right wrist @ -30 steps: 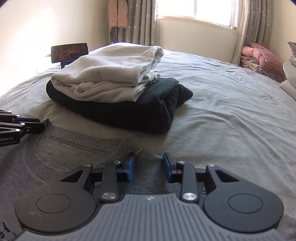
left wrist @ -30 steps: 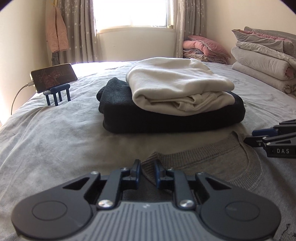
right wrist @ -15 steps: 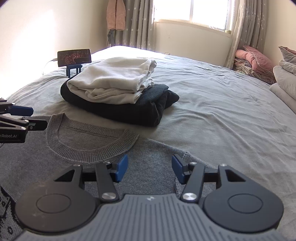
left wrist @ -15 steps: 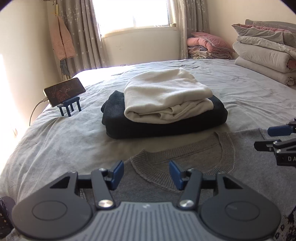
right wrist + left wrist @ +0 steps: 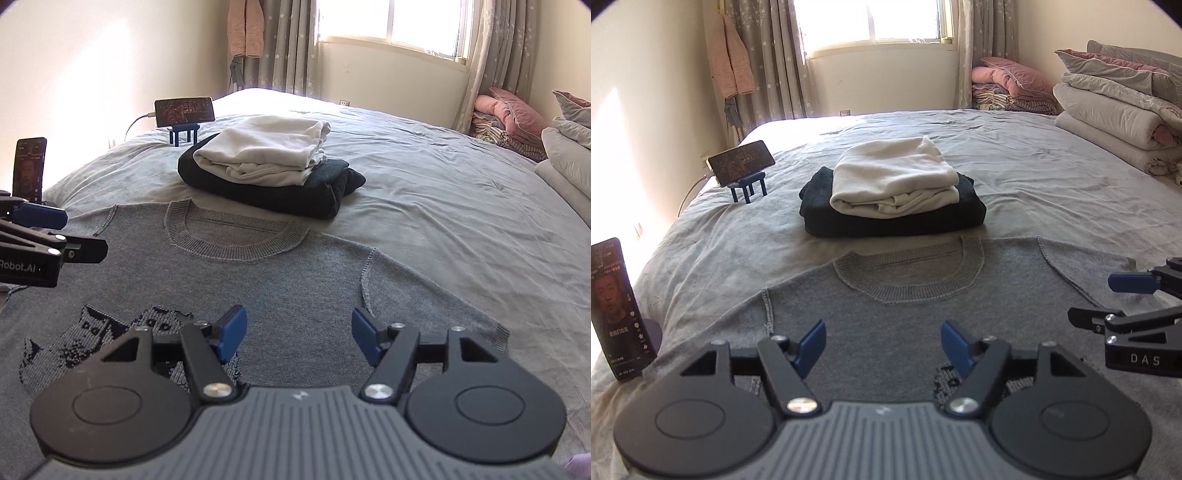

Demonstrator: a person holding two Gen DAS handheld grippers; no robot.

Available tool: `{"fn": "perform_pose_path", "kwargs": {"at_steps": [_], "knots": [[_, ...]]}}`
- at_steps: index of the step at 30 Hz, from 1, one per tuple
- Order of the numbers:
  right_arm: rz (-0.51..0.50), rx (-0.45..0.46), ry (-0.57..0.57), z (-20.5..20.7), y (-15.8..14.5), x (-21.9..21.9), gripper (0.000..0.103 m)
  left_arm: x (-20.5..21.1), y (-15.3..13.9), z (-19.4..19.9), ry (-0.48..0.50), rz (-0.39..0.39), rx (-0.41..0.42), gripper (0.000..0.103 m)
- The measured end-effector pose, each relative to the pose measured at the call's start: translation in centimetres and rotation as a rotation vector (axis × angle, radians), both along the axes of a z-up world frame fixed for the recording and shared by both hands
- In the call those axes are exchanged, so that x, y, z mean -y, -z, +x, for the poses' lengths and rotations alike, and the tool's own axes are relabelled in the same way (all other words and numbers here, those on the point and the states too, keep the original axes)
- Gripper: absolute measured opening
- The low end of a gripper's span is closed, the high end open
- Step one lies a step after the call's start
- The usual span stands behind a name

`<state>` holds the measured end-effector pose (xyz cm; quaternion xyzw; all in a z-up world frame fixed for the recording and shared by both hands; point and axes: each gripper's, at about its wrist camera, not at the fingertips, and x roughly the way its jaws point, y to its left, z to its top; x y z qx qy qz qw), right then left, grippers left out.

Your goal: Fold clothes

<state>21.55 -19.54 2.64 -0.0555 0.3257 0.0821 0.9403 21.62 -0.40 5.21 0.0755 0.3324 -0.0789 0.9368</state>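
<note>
My left gripper (image 5: 882, 345) hangs over the sweater (image 5: 905, 325) with its jaws opening, nothing between the blue pads (image 5: 812, 343). My right gripper (image 5: 295, 338) is the same: jaws opening, only knit below them, no cloth pinched. Each gripper shows at the edge of the other's view, so the two sit close side by side over the chest.

The sweater lies face up and flat on the bed (image 5: 1052, 192), collar (image 5: 908, 273) toward the far side, shoulders spread, a dark knitted pattern (image 5: 110, 332) low on the front. Just beyond the collar, nearly touching it, sits the stack: a cream top (image 5: 894, 181) folded on a dark one (image 5: 886, 218). A phone (image 5: 742, 162) on a small blue stand is off to the left behind it, a second phone (image 5: 618, 310) stands upright at the near left edge, and quilts (image 5: 1115, 122) are piled far right.

I judge the garment laid out and the first fold yet to begin. The risks from here: my grippers are close enough to knock each other if I reach for the same seam; loose knit can slip from a shallow pinch and leave a crooked fold; a pad may catch the sheet along with the sweater; and a fold carried toward the collar could shove the stack. The upright phone beside my left gripper could topple on a wide swing.
</note>
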Motion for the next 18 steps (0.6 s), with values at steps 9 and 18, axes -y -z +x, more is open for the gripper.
{"fn": "perform_pose_path", "kwargs": {"at_steps": [9,18], "knots": [[0.108,-0.099,0.044,-3.9,-0.9,1.1,0.074,0.7,-1.1,-5.2,-0.021,-0.03,-0.03,0.084],[0.142,-0.123,0.069,-7.2,-0.5,2.8,0.081,1.8,-0.8,-9.0,-0.016,-0.03,-0.056,0.091]]}}
